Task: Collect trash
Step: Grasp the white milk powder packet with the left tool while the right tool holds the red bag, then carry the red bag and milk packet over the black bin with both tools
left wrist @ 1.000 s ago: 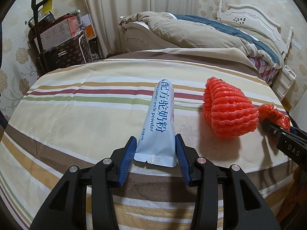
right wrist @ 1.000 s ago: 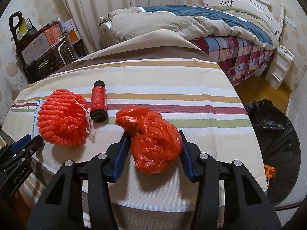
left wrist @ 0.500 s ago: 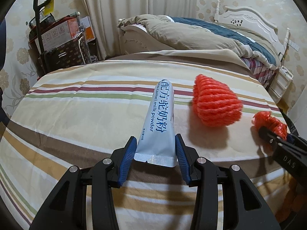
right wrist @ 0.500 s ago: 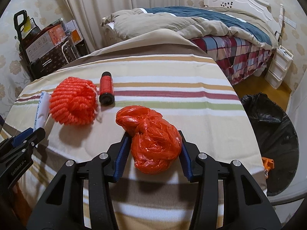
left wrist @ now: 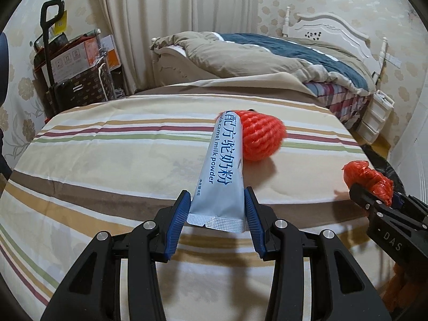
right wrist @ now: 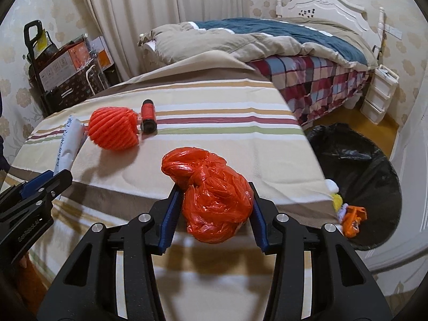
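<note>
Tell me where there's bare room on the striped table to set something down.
Bare cloth spreads right of the small red bottle to the table's right edge, and left of the milk powder sachet. It is crowded around the orange foam net beside the bottle.

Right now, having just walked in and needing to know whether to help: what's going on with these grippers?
A person is clearing trash off a striped table. The left gripper is clamped on a camel milk powder sachet; the right gripper is clamped on a crumpled red plastic bag. An orange foam net and a small red bottle lie on the cloth. A black-lined trash bin sits on the floor to the right.
</note>
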Demonstrator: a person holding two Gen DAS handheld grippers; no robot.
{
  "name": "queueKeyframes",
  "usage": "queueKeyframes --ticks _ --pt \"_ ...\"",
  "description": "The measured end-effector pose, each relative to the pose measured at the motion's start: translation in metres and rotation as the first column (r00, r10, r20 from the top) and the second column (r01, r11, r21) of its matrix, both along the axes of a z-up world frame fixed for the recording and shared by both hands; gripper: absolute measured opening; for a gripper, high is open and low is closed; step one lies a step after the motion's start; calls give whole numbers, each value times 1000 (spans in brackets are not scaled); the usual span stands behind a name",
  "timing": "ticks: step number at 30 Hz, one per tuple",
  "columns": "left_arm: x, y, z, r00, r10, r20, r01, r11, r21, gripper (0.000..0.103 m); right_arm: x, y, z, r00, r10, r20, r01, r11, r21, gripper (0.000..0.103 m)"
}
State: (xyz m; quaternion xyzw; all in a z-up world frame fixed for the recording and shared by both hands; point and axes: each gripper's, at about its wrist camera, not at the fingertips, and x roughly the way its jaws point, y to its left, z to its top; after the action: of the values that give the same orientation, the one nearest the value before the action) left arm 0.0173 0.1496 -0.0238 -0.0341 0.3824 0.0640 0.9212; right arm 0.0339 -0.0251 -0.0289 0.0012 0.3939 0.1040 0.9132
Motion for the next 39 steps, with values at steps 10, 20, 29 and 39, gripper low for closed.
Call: queueKeyframes --ticks 10,20,29,39 --pt "-12 -36 10 997 -65 38 64 998 18 44 -22 -35 13 997 -58 42 57 998 27 46" --pt "-21 -49 14 994 -95 54 93 995 40 44 -34 -48 16 995 -78 62 75 996 43 46" --pt "-30 -65 19 988 -131 81 128 991 51 44 -41 -65 21 991 -109 81 105 993 51 46" --pt "-32 -81 21 982 -167 92 162 985 54 44 -44 -79 22 986 -143 89 139 989 53 46"
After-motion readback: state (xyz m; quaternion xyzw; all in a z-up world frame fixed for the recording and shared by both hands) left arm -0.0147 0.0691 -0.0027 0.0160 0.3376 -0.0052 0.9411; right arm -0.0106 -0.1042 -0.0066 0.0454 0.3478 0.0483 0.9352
